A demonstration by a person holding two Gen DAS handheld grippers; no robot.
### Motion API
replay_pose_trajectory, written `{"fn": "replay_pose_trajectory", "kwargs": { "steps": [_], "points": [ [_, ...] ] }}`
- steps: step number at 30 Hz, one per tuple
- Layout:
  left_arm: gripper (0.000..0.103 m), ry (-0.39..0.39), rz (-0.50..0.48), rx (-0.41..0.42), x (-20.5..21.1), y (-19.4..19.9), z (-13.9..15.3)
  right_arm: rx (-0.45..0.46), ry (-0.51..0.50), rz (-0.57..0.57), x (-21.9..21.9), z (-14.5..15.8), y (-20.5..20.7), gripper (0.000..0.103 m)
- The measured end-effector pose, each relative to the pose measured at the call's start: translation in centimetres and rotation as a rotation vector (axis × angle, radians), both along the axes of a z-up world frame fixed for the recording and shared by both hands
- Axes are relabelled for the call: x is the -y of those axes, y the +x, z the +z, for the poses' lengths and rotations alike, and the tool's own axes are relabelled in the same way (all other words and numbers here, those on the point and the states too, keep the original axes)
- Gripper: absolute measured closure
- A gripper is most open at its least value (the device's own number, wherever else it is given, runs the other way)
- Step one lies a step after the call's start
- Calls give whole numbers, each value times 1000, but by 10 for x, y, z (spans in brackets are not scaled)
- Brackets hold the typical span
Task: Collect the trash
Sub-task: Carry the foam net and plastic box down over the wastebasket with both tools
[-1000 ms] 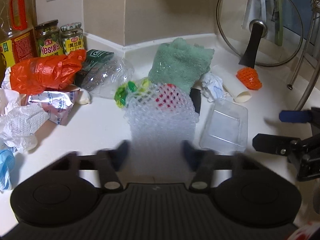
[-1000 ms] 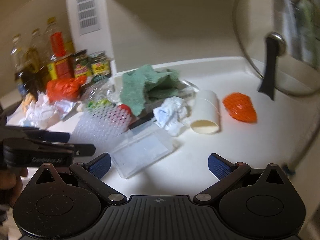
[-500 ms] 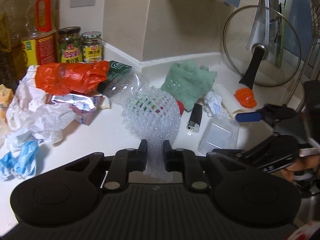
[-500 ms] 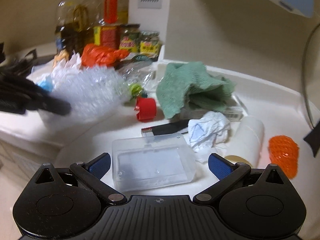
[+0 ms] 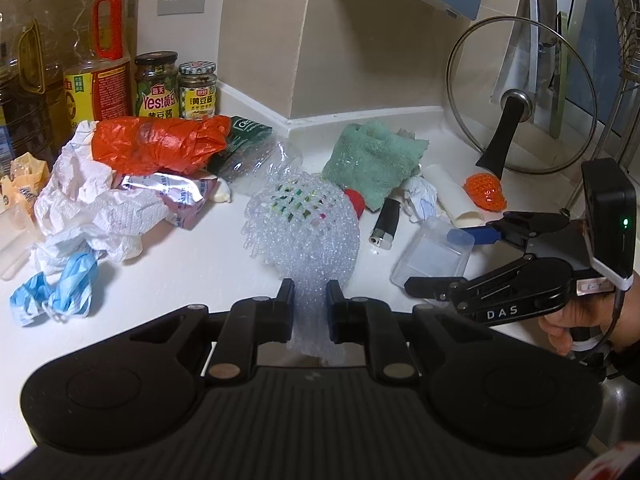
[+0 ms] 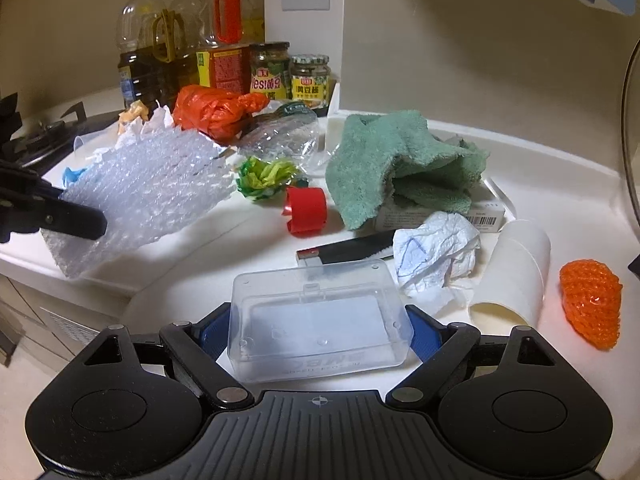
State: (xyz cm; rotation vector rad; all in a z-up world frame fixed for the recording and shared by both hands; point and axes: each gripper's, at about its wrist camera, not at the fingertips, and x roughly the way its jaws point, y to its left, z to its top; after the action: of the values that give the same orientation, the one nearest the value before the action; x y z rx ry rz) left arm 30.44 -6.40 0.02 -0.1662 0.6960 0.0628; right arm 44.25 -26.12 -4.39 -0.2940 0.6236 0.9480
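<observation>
Your left gripper (image 5: pixel 311 300) clamps the bubble wrap (image 5: pixel 306 228) | your right gripper (image 6: pixel 318 326) closes around the clear box (image 6: pixel 320 320), blue pads beside its ends.

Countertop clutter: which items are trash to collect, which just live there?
Trash:
- bubble wrap, in left claw
- clear plastic box, right claw closing around it
- crumpled paper
- orange bag

Not trash:
- oil bottles
- jars
- pot lid
- green towel

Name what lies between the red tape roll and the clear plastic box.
In the right wrist view, a black lighter lies on the countertop between the red tape roll and the clear plastic box.
</observation>
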Motion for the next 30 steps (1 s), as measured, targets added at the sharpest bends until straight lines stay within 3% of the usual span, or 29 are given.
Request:
{"fn": "replay_pose_trajectory", "kwargs": {
  "steps": [9,18,25,30],
  "points": [
    [89,-10,-30,-6,-1,-31,0,-10,39,-63,3,14,-35,16],
    [89,-47,-99,-20,-14,-82,-6,-40,86,-121,-8,29,-102,16],
    [89,-66,-118,-72,-32,-130,-22,-61,87,-107,-27,24,-159,16],
    [89,-80,-110,-141,-45,-157,-40,-74,35,-58,-47,11,-191,16]
  ]
}}
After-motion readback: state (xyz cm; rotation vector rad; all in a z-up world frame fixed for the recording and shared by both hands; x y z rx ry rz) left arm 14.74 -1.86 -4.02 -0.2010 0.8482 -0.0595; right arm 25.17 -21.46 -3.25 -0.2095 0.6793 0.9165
